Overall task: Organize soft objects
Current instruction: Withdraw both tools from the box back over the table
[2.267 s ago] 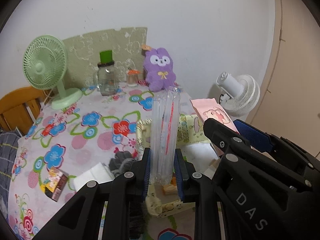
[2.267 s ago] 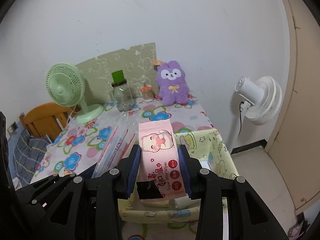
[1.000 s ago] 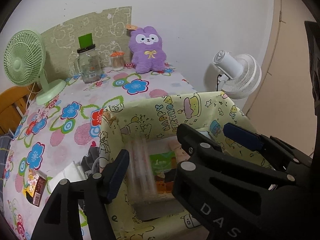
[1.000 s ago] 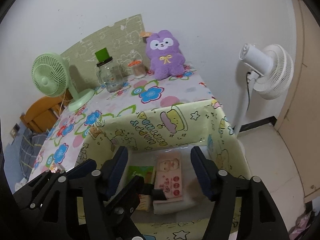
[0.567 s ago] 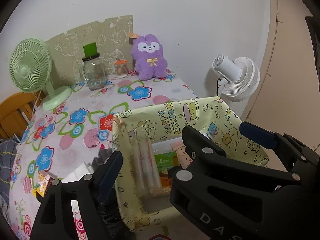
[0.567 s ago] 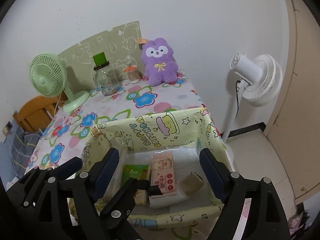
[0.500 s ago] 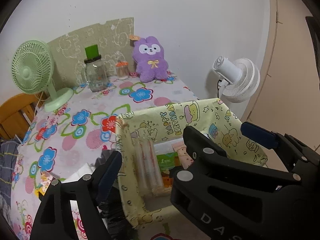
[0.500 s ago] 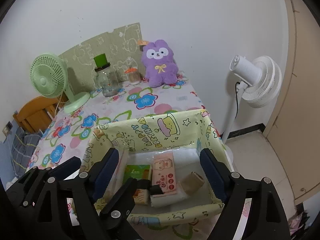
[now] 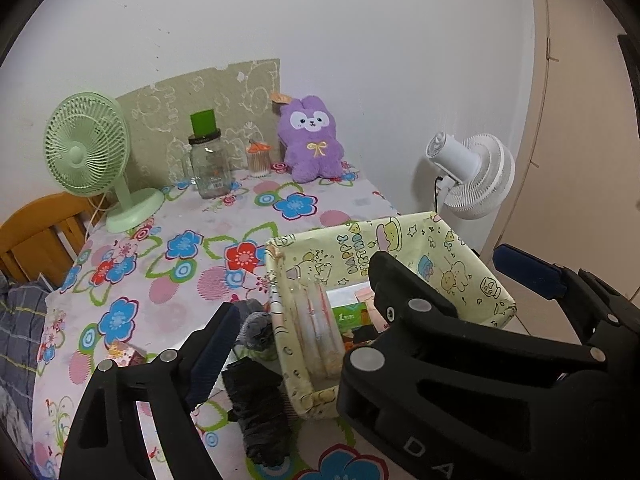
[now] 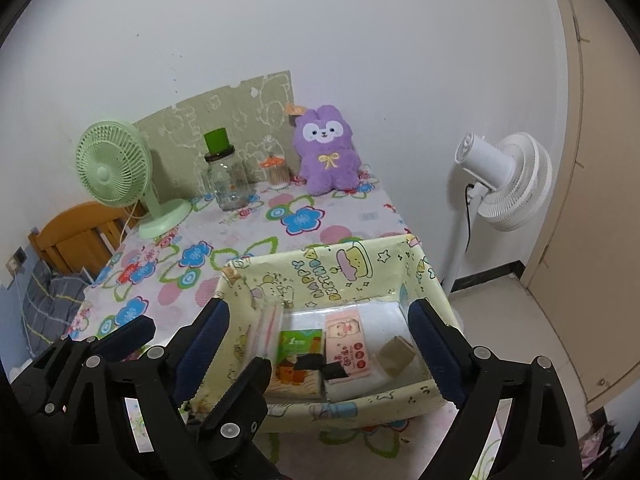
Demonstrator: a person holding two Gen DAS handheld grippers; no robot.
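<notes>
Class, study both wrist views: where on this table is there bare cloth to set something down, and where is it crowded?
Free: the flowered tablecloth between the green fan, glass jar and yellow fabric bin. Crowded: the back row up to the purple plush, the bin's floor, and the near corner left of the bin, where a dark bundle lies.

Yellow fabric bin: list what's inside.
In the yellow fabric bin: clear packet, green pack, pink wipes, tan block, white pad. Anything beneath is covered.
</notes>
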